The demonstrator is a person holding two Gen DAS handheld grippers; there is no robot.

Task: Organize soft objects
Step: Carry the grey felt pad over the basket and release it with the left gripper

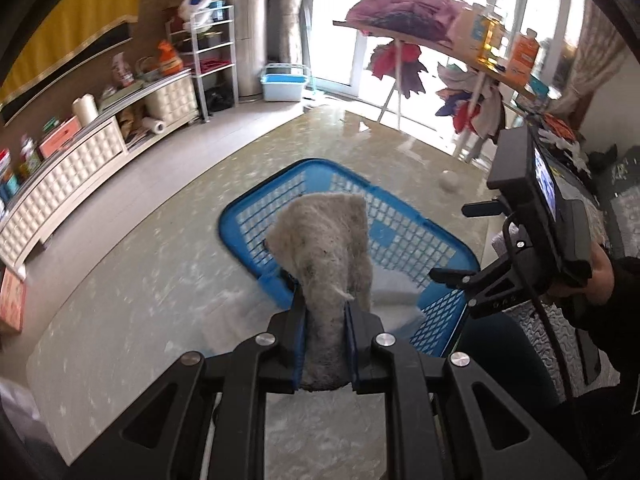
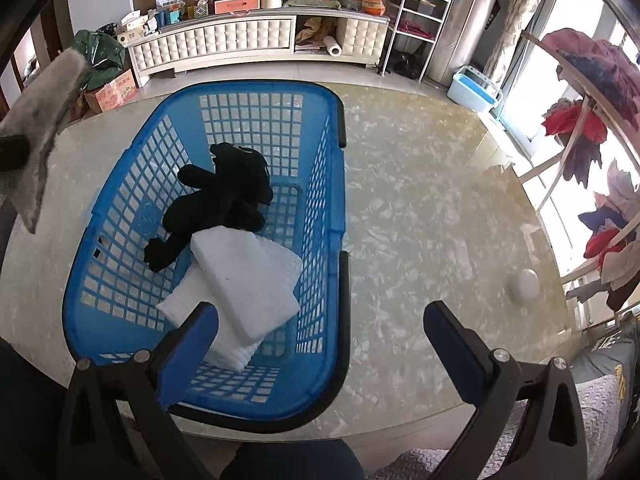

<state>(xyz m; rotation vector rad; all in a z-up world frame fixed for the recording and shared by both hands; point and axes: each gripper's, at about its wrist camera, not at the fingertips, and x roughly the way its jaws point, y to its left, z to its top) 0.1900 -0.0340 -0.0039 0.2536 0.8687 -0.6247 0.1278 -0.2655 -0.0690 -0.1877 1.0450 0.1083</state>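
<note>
My left gripper (image 1: 325, 300) is shut on a grey fuzzy cloth (image 1: 326, 248) and holds it above the near end of the blue plastic basket (image 1: 256, 212). The cloth also shows at the left edge of the right wrist view (image 2: 40, 128). In the right wrist view the basket (image 2: 334, 216) stands on the marble table and holds a black plush toy (image 2: 218, 204) and folded white cloths (image 2: 248, 280). My right gripper (image 2: 320, 328) is open and empty, above the basket's near right corner; it also shows in the left wrist view (image 1: 460, 244).
A small white round object (image 2: 524, 284) lies on the marble table (image 2: 420, 220) at the right. A clothes rack with colourful garments (image 2: 592, 128) stands by the window. A long white cabinet (image 2: 240, 40) with clutter lines the far wall. A light blue bin (image 2: 474, 88) sits on the floor.
</note>
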